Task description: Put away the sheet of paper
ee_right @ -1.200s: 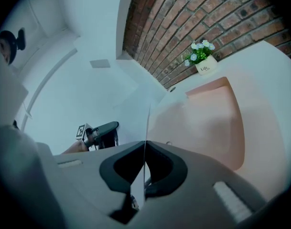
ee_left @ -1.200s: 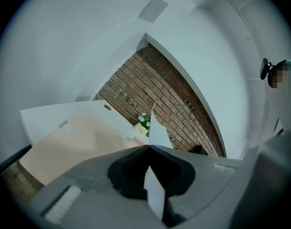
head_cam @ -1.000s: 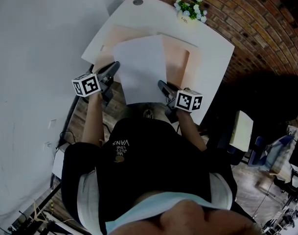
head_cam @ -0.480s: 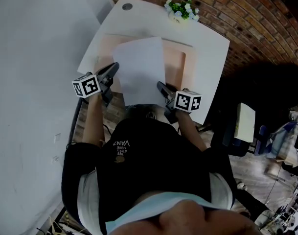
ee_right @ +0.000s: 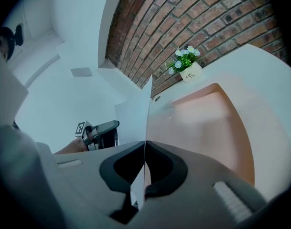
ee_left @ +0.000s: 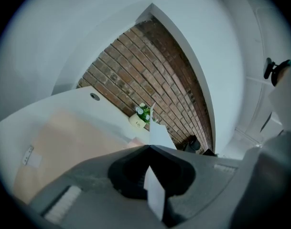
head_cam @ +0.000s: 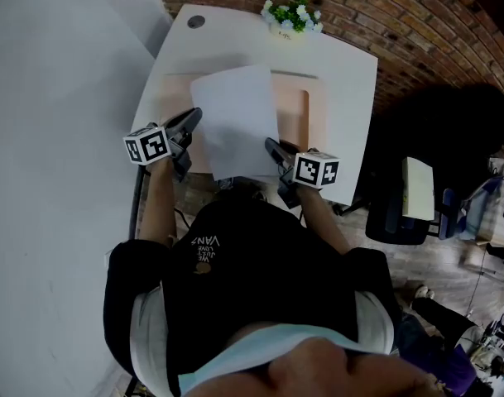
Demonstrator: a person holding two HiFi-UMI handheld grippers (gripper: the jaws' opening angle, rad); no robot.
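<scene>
I have the white sheet of paper [head_cam: 235,122] pinched at its two near corners and held over the pale peach flat pad [head_cam: 300,116] that lies on the white worktop [head_cam: 351,89]. Whether its far edge touches the pad I cannot tell from the head view. The left gripper [head_cam: 192,119] has its jaws pressed together on the sheet's near left corner. In the left gripper view a strip of paper stands edge-on in the dark recess behind the closed jaws. The right gripper [head_cam: 272,145] is likewise clamped on the near right corner, and in its own view the sheet rises as a thin line from between the jaws. Each gripper carries a cube with black-and-white square markers, left [head_cam: 146,145] and right [head_cam: 318,170]. At the worktop's far edge, against the red brick wall [head_cam: 400,15], stands a small white pot of white flowers [ee_right: 191,72] whose label seems to read "Life". A round grey grommet [head_cam: 195,21] sits in the far left corner. On my black shirt [head_cam: 260,279] the word "VANS" [head_cam: 207,242] is legible; the smaller lines beside it are not.
</scene>
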